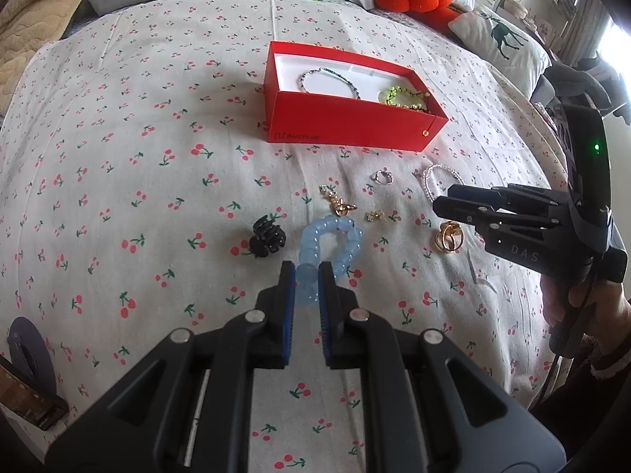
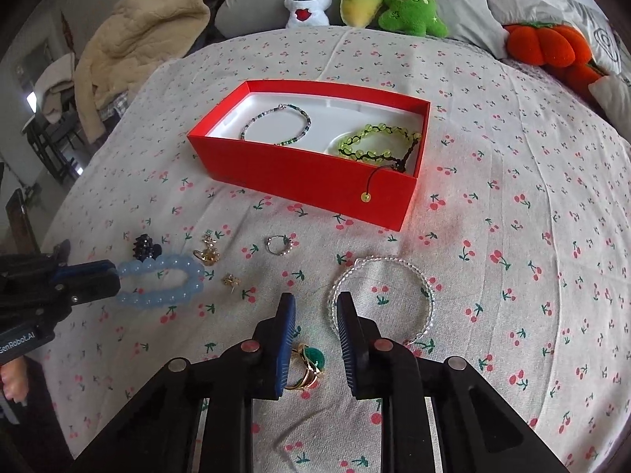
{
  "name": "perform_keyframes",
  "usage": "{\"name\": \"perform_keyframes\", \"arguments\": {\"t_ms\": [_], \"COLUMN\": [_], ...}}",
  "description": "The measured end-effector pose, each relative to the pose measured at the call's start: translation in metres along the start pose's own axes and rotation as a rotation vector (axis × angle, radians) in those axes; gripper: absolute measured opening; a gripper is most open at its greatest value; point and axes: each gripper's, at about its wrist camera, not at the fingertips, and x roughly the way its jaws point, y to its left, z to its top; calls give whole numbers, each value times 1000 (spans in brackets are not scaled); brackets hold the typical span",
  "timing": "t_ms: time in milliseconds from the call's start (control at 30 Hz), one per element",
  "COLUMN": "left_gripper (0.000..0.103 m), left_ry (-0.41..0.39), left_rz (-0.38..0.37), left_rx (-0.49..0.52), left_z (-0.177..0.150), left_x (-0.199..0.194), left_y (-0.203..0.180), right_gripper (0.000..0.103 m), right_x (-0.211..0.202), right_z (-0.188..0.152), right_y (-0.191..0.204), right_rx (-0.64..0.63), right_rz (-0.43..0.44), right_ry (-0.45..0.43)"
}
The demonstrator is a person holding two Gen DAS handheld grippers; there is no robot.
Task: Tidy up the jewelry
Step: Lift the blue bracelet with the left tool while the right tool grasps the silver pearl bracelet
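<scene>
1. Step in hand: the left hand-held gripper (image 1: 306, 272) is clamped on the translucent pale-blue beaded bracelet (image 1: 331, 242), which trails ahead of its tips over the bed.
2. Next, I judge: carry it forward and over the wall of the open red cardboard box (image 1: 347, 126), then release.
3. The right hand-held gripper (image 2: 315, 315) has its jaws partly apart around the gold ring with green stone (image 2: 309, 362); grip unclear.

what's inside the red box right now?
The red box holds two bracelets on its white liner: a thin dark-beaded bracelet on the left and a yellow-green beaded bracelet on the right, its cord hanging over the front wall. That wall hides the near floor.
</scene>
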Motion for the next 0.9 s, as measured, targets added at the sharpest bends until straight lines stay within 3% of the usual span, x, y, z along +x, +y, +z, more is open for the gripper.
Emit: {"name": "perform_keyframes", "arguments": {"t_ms": [33, 67, 200, 333, 433, 533, 567, 833, 900], "left_gripper": [13, 13, 13, 13, 13, 13, 13, 13, 13], "left_ry": [2, 4, 9, 11, 10, 4, -3, -39, -55], "left_rz": [2, 4, 7, 16, 29, 23, 21, 4, -2], "left_rx": [1, 2, 1, 2, 3, 1, 3, 9, 11], "left_z": [0, 0, -1, 0, 0, 1, 2, 11, 15], "left_x": [1, 2, 4, 7, 9, 6, 5, -7, -12], "left_y": [0, 0, 0, 0, 0, 0, -1, -7, -8], "right_gripper": [64, 85, 85, 85, 80, 54, 52, 51, 31], "right_x": [0, -3, -6, 9, 23, 19, 18, 8, 2], "right_z": [-2, -3, -1, 1, -2, 0, 1, 1, 4], "right_y": [-2, -4, -5, -12, -13, -12, -14, -16, -16], "right_rx": [14, 23, 19, 72, 68, 54, 68, 86, 90], "right_rz": [-17, -33, -70, -104, -141, -148, -135, -103, -87], "right_ry": [-5, -27, -57, -12, 16, 3, 5, -12, -12]}}
